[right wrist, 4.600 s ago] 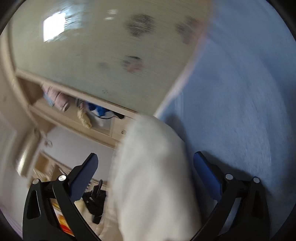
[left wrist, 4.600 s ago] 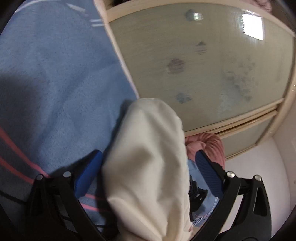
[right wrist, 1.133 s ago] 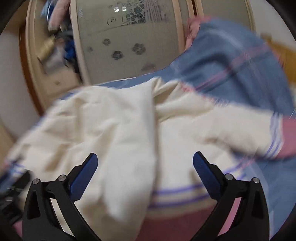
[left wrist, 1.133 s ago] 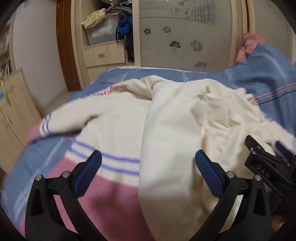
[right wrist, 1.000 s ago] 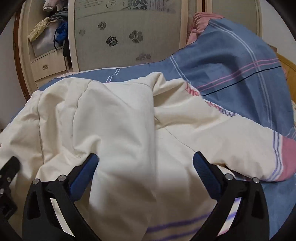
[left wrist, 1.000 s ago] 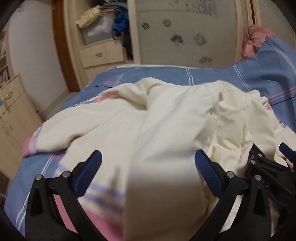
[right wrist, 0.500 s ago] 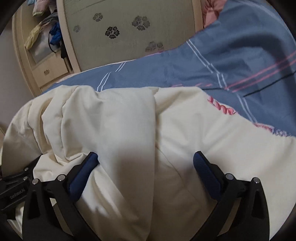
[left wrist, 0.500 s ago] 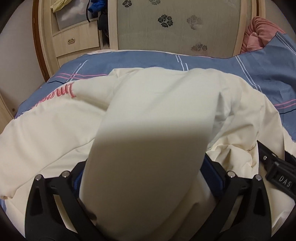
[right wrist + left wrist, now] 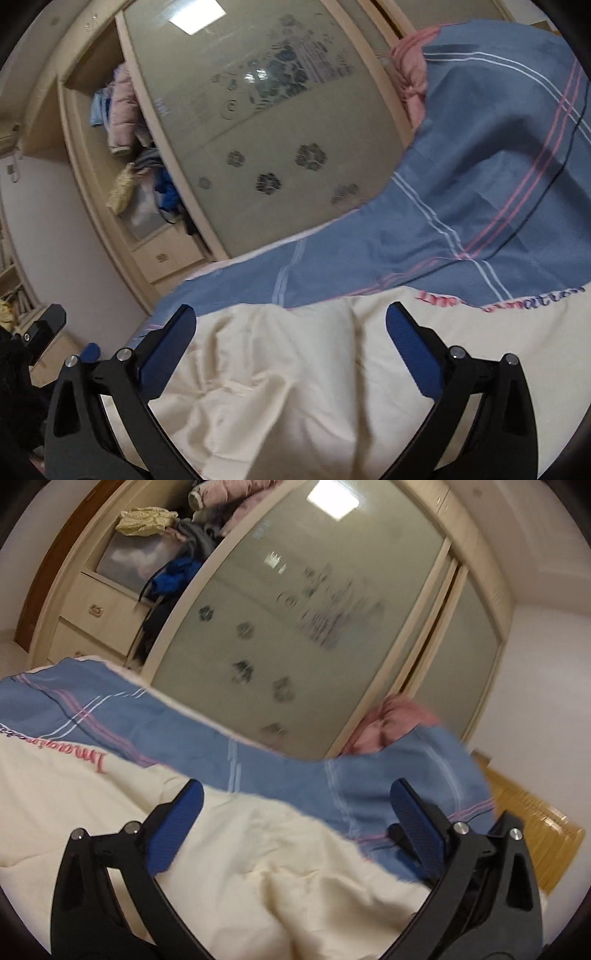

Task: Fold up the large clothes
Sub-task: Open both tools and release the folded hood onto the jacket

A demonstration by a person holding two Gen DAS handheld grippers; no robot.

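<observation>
Grippers nearest: the left gripper (image 9: 291, 812) and right gripper (image 9: 290, 328) both stand spread wide and empty, where half a second ago cream fabric filled each one, so the fold has likely just been let go. One cream garment (image 9: 332, 369) with pink lettering lies crumpled on the blue striped bed (image 9: 480, 184). Beyond stands one wardrobe with two frosted sliding doors (image 9: 295, 609).

The sweater (image 9: 295, 387) lies on the bed sheet (image 9: 461, 192) — the wardrobe door (image 9: 266, 122) stands behind the bed.
</observation>
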